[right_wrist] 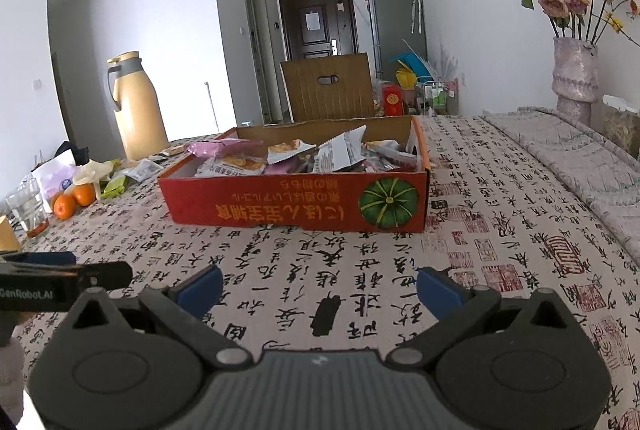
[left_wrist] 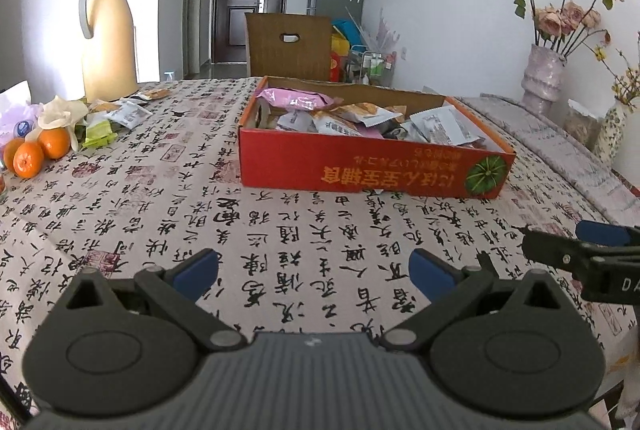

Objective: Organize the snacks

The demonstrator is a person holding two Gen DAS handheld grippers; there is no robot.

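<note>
A counter (left_wrist: 160,198) draped in a cream cloth printed with black calligraphy carries a shallow red cardboard box (left_wrist: 372,174) near its middle, heaped with foil snack packets (left_wrist: 348,118). Far left stand a tall beige thermos jug (left_wrist: 106,38), loose snack packets (left_wrist: 128,112) and three oranges (left_wrist: 36,152). The left hand-held gripper (left_wrist: 314,272) and right hand-held gripper (right_wrist: 318,286) both hover released, blue-padded fingers spread over bare cloth, well short of the box.

Red cardboard box (left_wrist: 372,176), open-topped, sits flat on the tabletop (left_wrist: 280,242), heaped with assorted snack packets (left_wrist: 352,120). More loose packets (left_wrist: 120,116) lie well apart at far left.
</note>
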